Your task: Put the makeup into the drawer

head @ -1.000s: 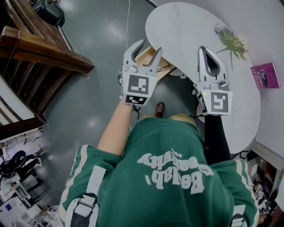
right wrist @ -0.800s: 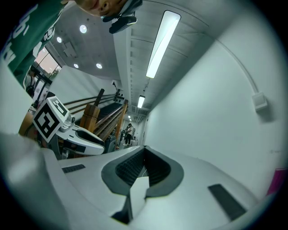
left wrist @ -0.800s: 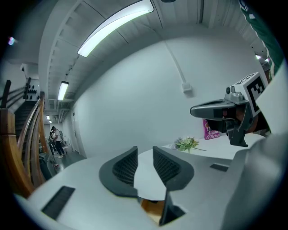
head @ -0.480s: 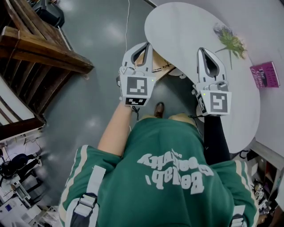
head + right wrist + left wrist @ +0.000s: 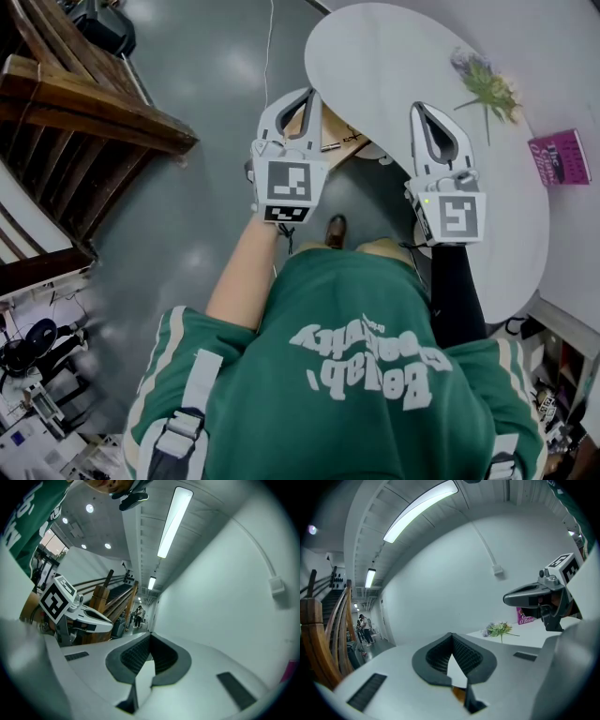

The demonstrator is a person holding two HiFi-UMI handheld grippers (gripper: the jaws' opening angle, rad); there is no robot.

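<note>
Left gripper view: left gripper (image 5: 451, 638) jaws pressed together, tips meeting, nothing between; right gripper (image 5: 150, 638) likewise closed and empty, both near the table (image 5: 394, 56) edge. No makeup made out in any view: the table shows only a flower sprig (image 5: 487, 89) and a pink book (image 5: 561, 159) off to the right; a wooden piece (image 5: 330, 131) under the near edge, beside the left gripper, may be the drawer, cannot confirm. Risk, as judged: reaching with closed jaws would shove an item rather than pick it, and a low reach toward the wooden piece could knock the table edge.
</note>
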